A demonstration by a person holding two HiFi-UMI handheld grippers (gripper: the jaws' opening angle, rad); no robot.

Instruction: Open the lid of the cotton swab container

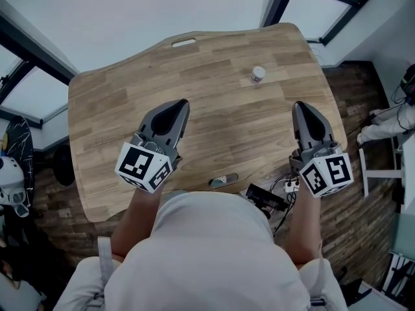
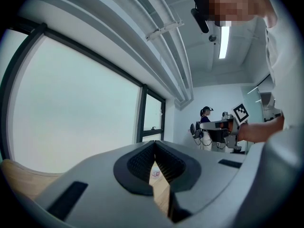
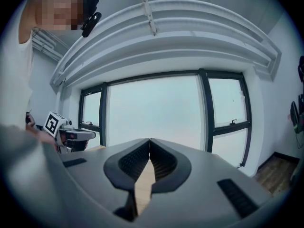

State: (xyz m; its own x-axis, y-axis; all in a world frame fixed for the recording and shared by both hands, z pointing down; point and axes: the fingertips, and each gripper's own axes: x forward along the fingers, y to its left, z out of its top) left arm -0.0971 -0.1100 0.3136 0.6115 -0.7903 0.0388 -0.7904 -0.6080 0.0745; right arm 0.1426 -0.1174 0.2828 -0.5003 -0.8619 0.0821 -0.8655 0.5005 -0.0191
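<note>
Closest to me, my forearms reach out over the near edge of the wooden table (image 1: 97,141). A small black device (image 1: 264,197) with wires sits at that edge, just inside my right arm.

My left gripper (image 1: 181,103) is pressed together: the ribbed pads meet at the tips and pinch nothing. My right gripper (image 1: 302,105) is pressed together in the same way and is just as empty. Both point level and away from me, well apart from each other, above the tabletop.

Beyond them stands the cotton swab container (image 1: 258,74), upright on the bare wood toward the far edge. It lies between the two grippers' lines, nearer my right one, and touches neither. In the left gripper view it shows through the notch behind the closed tips as a small pale tub. It is too small for me to tell how the lid sits.

Farther on, a slot (image 1: 183,42) is cut through the table's far rim. Past that are the windows (image 3: 156,113).
</note>
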